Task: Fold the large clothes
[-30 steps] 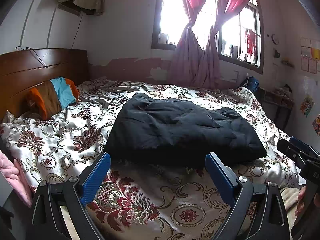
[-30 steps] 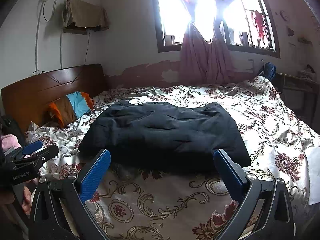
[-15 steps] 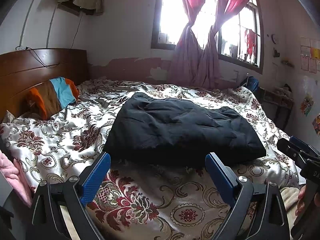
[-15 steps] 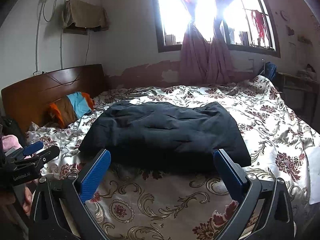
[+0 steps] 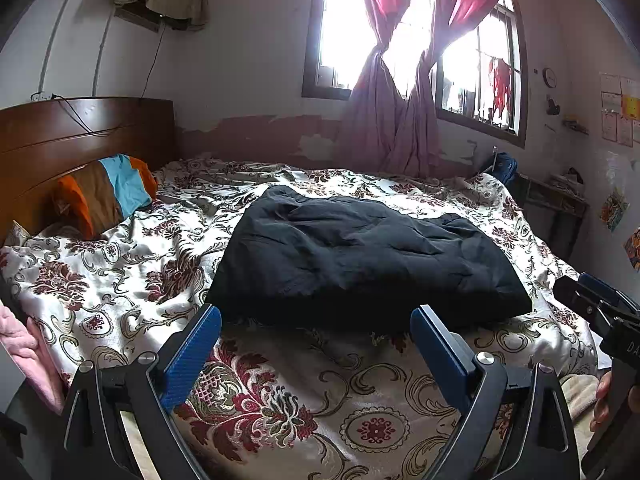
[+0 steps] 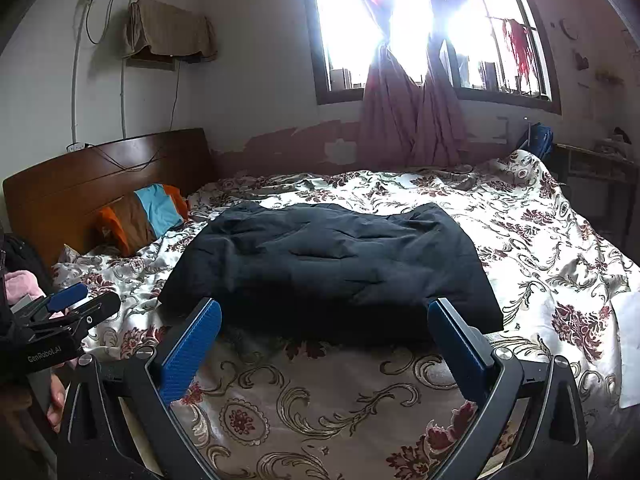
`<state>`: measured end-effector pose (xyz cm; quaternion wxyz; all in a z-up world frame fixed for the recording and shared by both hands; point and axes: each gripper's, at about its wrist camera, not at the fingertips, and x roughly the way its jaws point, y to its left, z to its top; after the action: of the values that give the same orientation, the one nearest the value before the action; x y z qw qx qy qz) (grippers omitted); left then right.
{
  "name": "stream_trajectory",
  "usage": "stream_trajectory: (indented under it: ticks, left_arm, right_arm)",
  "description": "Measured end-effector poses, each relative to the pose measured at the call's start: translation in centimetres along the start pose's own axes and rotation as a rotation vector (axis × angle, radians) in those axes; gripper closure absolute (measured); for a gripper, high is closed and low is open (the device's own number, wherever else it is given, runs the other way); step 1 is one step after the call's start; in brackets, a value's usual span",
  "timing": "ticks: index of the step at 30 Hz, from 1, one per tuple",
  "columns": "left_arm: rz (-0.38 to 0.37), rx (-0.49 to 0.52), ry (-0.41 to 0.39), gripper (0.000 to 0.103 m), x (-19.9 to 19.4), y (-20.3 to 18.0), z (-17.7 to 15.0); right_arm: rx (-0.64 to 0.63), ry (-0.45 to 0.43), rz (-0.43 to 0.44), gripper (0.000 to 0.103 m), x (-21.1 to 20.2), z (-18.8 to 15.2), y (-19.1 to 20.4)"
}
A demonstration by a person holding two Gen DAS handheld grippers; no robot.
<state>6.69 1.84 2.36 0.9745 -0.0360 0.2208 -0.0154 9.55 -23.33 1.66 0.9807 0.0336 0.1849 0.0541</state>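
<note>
Left gripper spread wide, right gripper likewise, apparently level

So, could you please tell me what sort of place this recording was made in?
Most likely a home bedroom: a bed with a floral bedspread, a wooden headboard, and a curtained window. A dark garment lies on the bed.

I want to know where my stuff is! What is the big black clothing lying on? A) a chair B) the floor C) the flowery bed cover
C: the black clothing lies folded flat on the flowery bed cover, ahead of both open tongs.
</note>
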Motion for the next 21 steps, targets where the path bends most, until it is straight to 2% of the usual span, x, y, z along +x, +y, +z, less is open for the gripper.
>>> stream_trajectory:
  ticks: [21]
  left_arm:
    - [0.0,0.0,0.001,0.007,0.0,0.0,0.02]
  right_arm:
    - [0.001,0.0,0.0,0.002,-0.02,-0.03,0.17]
